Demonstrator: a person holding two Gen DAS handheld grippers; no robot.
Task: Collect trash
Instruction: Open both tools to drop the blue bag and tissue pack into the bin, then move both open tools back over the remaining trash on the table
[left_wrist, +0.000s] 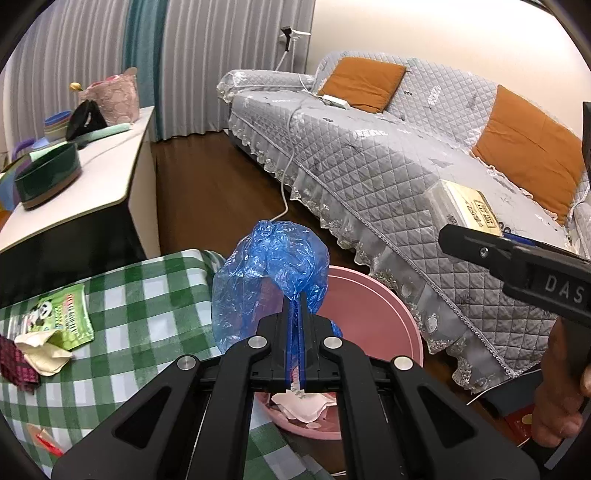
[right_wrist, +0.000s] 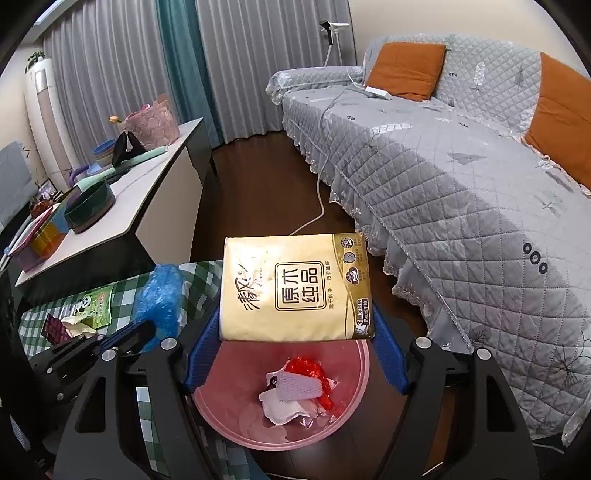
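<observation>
My left gripper (left_wrist: 295, 306) is shut on a crumpled blue plastic bag (left_wrist: 269, 269), held above the near rim of the pink bin (left_wrist: 384, 325). My right gripper (right_wrist: 295, 332) is shut on a yellow tissue pack (right_wrist: 291, 288), held over the pink bin (right_wrist: 354, 398), which holds white tissue, a red wrapper and a pale wafer-like piece. The blue bag (right_wrist: 159, 295) and left gripper also show at the left of the right wrist view. The right gripper (left_wrist: 517, 266) and tissue pack (left_wrist: 469, 210) show at the right of the left wrist view.
A green checked tablecloth (left_wrist: 140, 314) carries a green panda packet (left_wrist: 62, 314), crumpled paper (left_wrist: 40, 350) and a dark red wrapper (left_wrist: 14, 362). A white side table (left_wrist: 92, 177) with a dark green bowl stands behind. A grey quilted sofa (left_wrist: 388, 166) fills the right, with a white cable across the floor.
</observation>
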